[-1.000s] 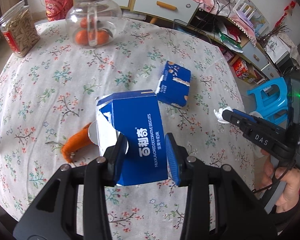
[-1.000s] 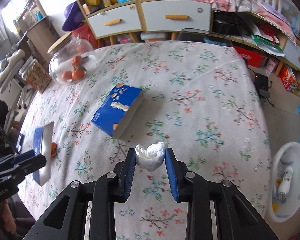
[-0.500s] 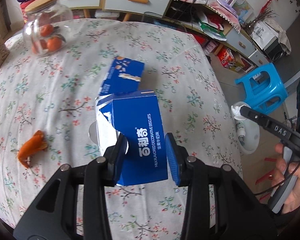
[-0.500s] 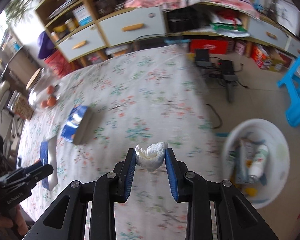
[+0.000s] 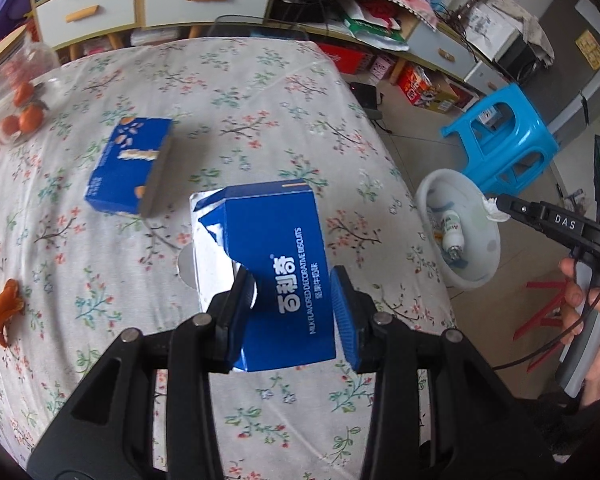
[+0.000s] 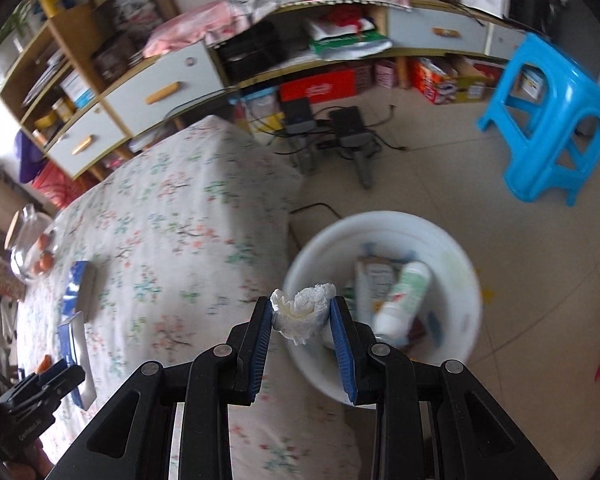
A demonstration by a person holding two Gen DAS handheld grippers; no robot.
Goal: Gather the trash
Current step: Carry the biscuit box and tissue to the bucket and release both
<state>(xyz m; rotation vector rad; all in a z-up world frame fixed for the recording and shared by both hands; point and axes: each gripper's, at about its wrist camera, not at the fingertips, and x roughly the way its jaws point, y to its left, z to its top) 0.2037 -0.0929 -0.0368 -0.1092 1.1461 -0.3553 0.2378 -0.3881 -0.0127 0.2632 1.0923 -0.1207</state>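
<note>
Tissue wad (image 6: pixel 305 312) between right claw (image 6: pixel 303 334) fingers

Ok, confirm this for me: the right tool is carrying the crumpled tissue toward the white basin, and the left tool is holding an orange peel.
Not quite. The left tool holds the opened blue biscuit box, not the orange peel, which lies on the table in the left wrist view. The right tool does grip the crumpled tissue near the white basin.

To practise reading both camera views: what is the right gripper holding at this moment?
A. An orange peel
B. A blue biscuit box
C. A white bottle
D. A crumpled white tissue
D: the right gripper is shut on a crumpled white tissue, near the white basin on the floor.
</note>
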